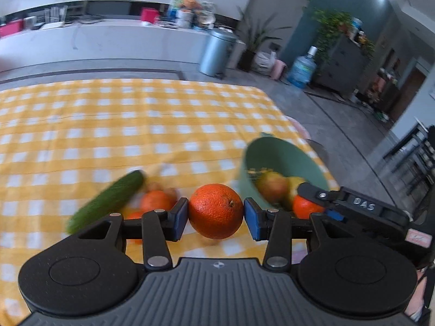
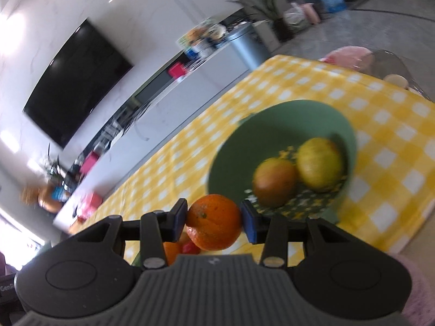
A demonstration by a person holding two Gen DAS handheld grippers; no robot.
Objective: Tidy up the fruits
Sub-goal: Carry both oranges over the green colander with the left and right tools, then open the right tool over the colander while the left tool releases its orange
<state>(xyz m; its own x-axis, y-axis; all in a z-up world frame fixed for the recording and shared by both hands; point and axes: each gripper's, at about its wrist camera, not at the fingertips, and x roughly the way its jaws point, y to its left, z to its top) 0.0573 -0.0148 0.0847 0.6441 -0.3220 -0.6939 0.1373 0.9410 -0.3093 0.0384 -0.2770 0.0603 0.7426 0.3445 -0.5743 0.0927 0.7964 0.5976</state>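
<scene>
My left gripper (image 1: 216, 216) is shut on a large orange (image 1: 215, 210), held above the yellow checked tablecloth (image 1: 108, 125). In the right wrist view my right gripper (image 2: 214, 221) is shut on a smaller orange (image 2: 213, 221), just short of the green bowl (image 2: 272, 125). The bowl holds a reddish apple (image 2: 274, 182) and a yellow-green apple (image 2: 319, 164). From the left wrist view the same bowl (image 1: 285, 160) lies to the right, with the right gripper's black body (image 1: 353, 206) and its orange (image 1: 305, 206) at its rim. A cucumber (image 1: 108, 201) and more oranges (image 1: 156, 201) lie on the cloth to the left.
More fruit, orange and red (image 2: 179, 247), shows under the right gripper. A pink item (image 2: 350, 55) and a clear glass thing (image 2: 394, 68) lie past the table's far corner. A counter (image 1: 108, 40), a metal bin (image 1: 217, 51) and a water jug (image 1: 301, 70) stand beyond the table.
</scene>
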